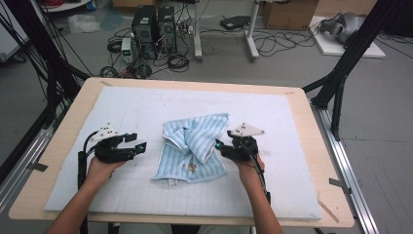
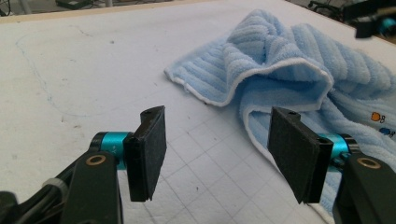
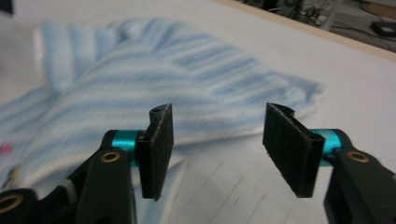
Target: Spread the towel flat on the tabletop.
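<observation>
so i've got this light blue striped towel [image 1: 195, 146] lying crumpled in the middle of the white mat [image 1: 272, 112], between my two hands. it's half folded over itself, with a ridge bunched up across the middle and a flatter flap toward me with a little tag on the near edge.

my left gripper [image 1: 130, 146] sits on the mat just left of the towel, jaws apart and nothing between them. in the left gripper view the pads [image 2: 152, 149] frame bare mat, with the towel's white-trimmed edge [image 2: 224, 100] a little way ahead. my right gripper [image 1: 220, 145] is right at the towel's right side, also spread wide and holding nothing; in the right gripper view the cloth lies just past the pads [image 3: 161, 144], though that view is blurry, so i can't say for sure whether a tip is brushing the fabric.

handling-wise i'd guess it's light, floppy terry cloth. it has zero stiffness, so whatever i lift will just drape and drag the rest along. it's not fragile or slippery, and the fuzzy pile should grip the pads fine. the catch is layers: pinch into that bunched ridge and i'd probably grab two or three folds at once. my bet is to go for a single hemmed edge or corner, where the white trim is thickest, one corner per gripper, then pull apart to flatten it.
</observation>
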